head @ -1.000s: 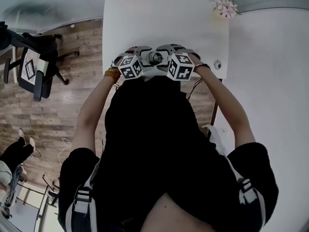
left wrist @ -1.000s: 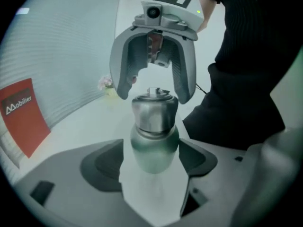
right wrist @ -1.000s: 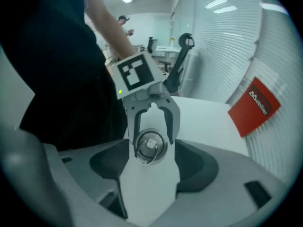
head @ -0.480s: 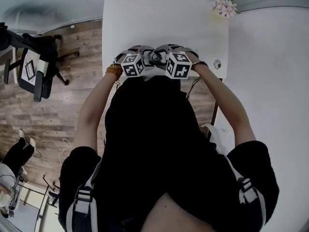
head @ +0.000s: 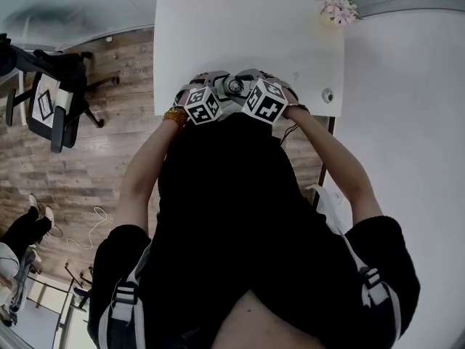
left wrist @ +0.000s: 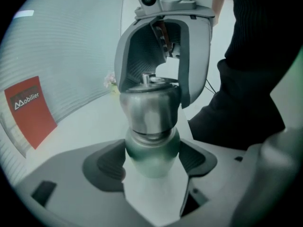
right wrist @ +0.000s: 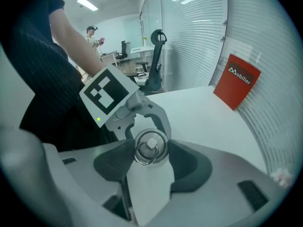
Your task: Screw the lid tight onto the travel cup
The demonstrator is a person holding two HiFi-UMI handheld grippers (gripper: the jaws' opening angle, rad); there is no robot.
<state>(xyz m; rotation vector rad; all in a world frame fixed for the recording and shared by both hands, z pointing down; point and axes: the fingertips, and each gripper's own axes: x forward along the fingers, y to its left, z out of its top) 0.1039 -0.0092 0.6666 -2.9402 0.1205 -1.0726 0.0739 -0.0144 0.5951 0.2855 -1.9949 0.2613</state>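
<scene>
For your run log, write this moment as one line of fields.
left gripper: jaws shut on travel cup | right gripper: jaws just closed, gripping lid | lid: sitting on cup

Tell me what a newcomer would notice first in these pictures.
The steel travel cup stands out first, clamped round its body by the left hand-held gripper at the near edge of the white table. From above, the right hand-held gripper, whose jaws have just been closing, grips its ringed lid. A red sign sits at the table's far edge.
</scene>
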